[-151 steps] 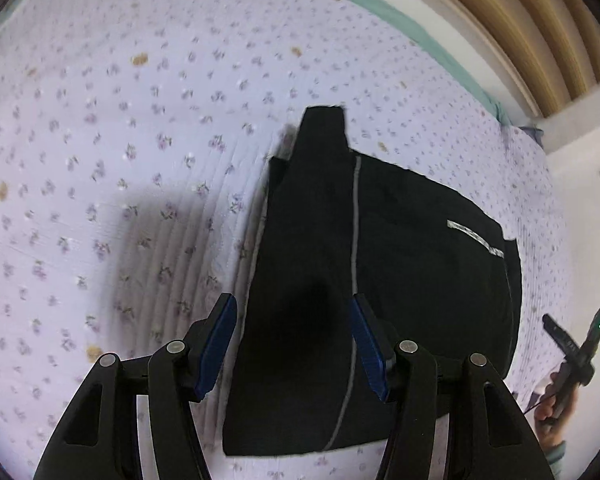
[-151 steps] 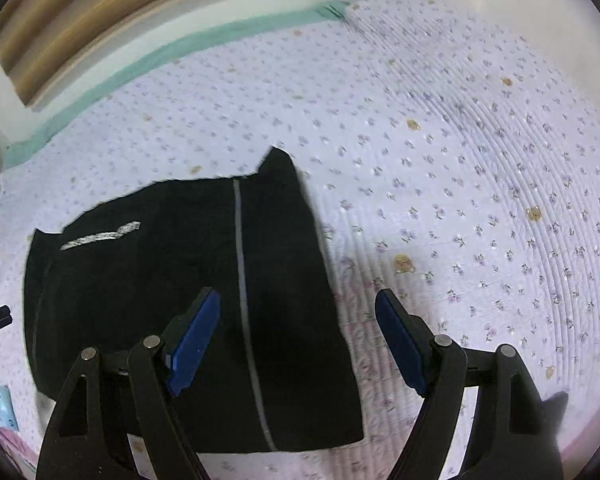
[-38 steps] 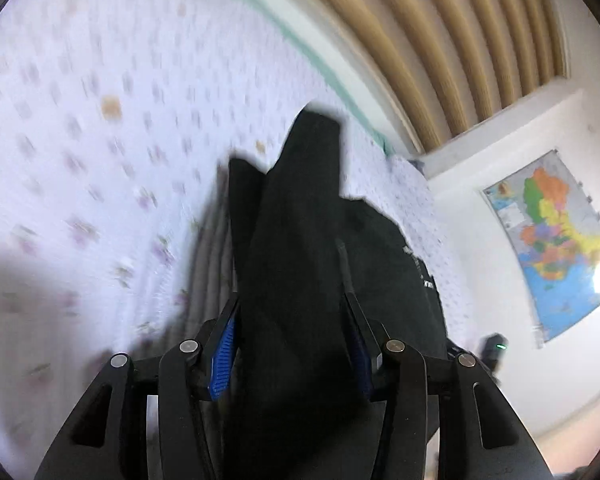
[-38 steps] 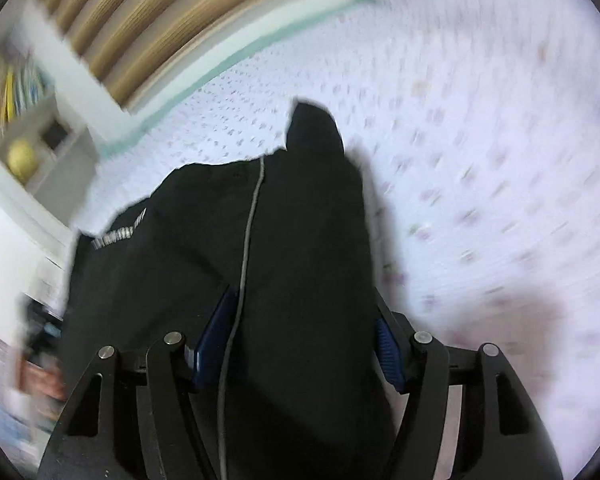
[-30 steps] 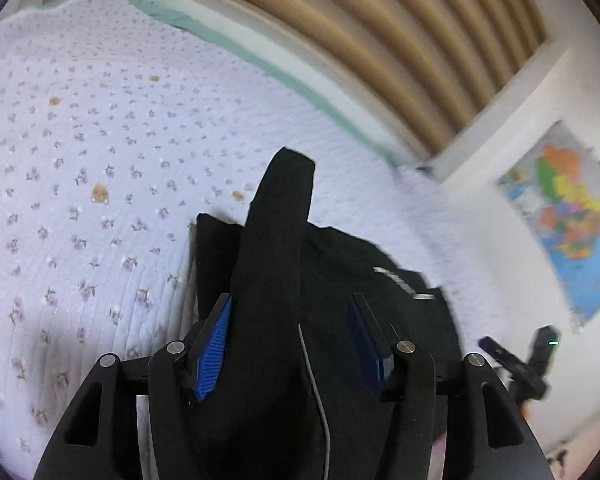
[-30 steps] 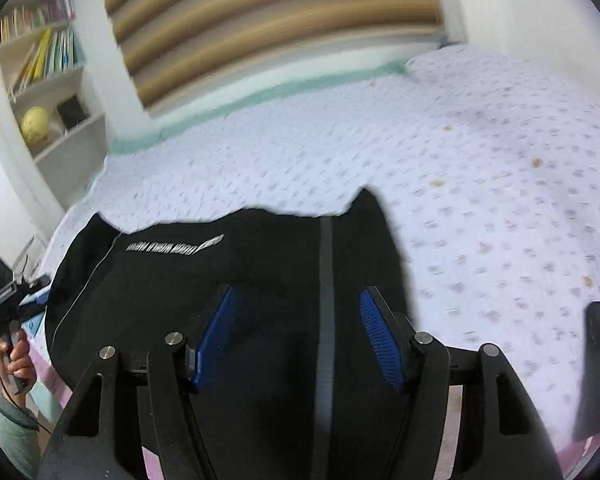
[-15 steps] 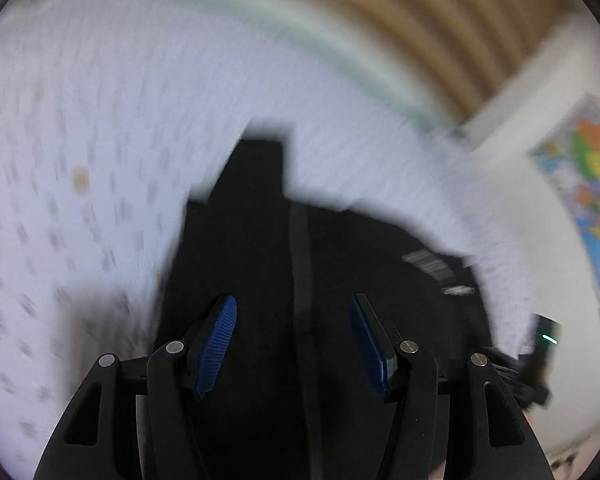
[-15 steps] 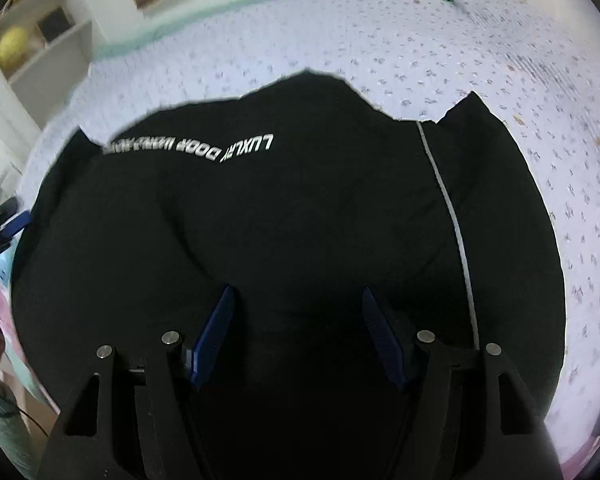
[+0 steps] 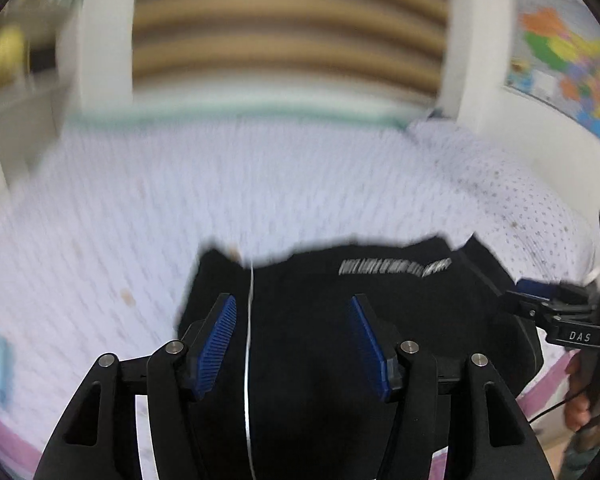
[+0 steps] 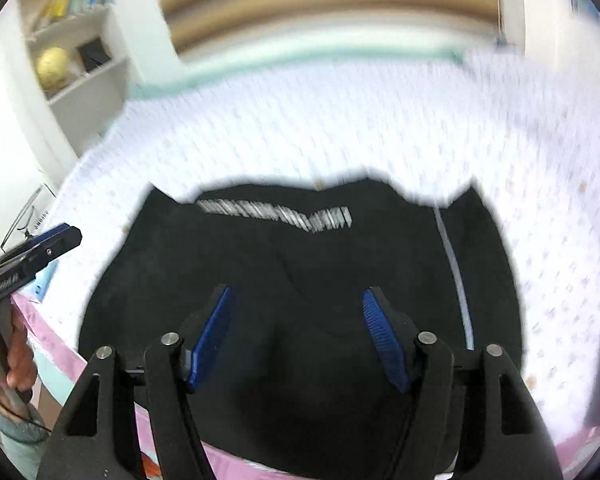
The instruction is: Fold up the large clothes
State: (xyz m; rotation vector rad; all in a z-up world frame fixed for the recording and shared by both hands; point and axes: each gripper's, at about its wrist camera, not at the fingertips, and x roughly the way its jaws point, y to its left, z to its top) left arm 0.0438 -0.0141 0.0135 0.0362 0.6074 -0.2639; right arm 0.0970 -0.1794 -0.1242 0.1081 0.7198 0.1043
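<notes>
While map (image 9: 560,56) shows left, shelf (image 10: 84,76) right

Left claw (image 9: 292,340) opening, right claw (image 10: 300,336) opening

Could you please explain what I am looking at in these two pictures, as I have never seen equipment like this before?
No robot is here: a person holds a two-finger tool in each hand, and each tool carries a wide-angle camera looking forward along its fingers. One picture comes from the left gripper, the other from the right gripper; each also shows up at the edge of the other's view. The blue pads are the gripping faces. On the flower-patterned bedspread lies a black garment with white lettering, partly folded. Both sets of jaws have just been opening and stand apart above the cloth, so nothing appears to be held. The shelves and the wall map are simply the room.
</notes>
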